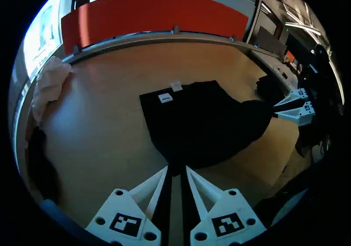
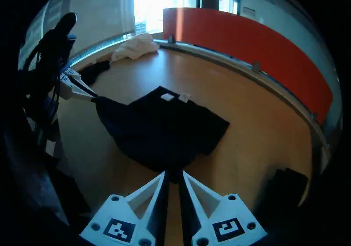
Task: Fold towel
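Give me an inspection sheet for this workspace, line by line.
Surface: wooden table, light brown.
Job's things: black towel, partly lifted and bunched, with two white tags on it.
Clutter: pale cloth heap and dark cloth near the far edge.
Grippers: left gripper and right gripper, each shut on an edge of the towel.
Cables: nothing seen.
Surroundings: orange divider along the table's edge; bright windows behind.
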Demonstrator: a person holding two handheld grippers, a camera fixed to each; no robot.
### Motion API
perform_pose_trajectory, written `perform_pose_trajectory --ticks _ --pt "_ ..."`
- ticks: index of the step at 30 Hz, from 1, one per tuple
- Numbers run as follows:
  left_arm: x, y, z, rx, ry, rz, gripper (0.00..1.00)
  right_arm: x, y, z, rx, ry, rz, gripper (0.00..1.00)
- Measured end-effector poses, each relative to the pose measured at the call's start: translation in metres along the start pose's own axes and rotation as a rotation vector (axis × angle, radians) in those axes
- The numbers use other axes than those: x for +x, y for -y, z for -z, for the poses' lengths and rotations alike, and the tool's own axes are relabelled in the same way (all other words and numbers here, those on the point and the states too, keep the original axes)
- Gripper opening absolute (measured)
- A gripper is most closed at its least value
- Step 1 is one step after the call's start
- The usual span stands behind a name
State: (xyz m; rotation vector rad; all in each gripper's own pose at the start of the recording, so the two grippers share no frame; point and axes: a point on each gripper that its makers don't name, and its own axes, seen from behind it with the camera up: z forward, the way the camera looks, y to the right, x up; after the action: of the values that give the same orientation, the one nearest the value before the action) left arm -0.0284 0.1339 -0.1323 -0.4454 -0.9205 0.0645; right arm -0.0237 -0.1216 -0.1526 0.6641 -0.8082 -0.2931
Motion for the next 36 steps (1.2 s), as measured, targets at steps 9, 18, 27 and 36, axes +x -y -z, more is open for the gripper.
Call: perform_pose_trajectory --ticks 9,18,27,36 --pt "0.002 -0.004 0.008 -0.001 -0.008 0.012 0.13 0.001 0.001 0.01 0.002 0.002 -0.014 0.14" --pt "0.023 0.003 -0.001 0.01 -0.044 0.022 0.13 0.014 -0.009 0.002 -0.01 -0.011 0.0 0.14" --pt "0.06 0.021 -0.022 0.044 -0.093 0.024 0.13 0.041 -0.043 -0.019 -0.053 -0.027 0.017 0.14" --pt "0.089 0.04 -0.051 0.072 -0.113 0.03 0.13 0.061 -0.073 -0.048 -0.085 -0.028 0.013 0.14"
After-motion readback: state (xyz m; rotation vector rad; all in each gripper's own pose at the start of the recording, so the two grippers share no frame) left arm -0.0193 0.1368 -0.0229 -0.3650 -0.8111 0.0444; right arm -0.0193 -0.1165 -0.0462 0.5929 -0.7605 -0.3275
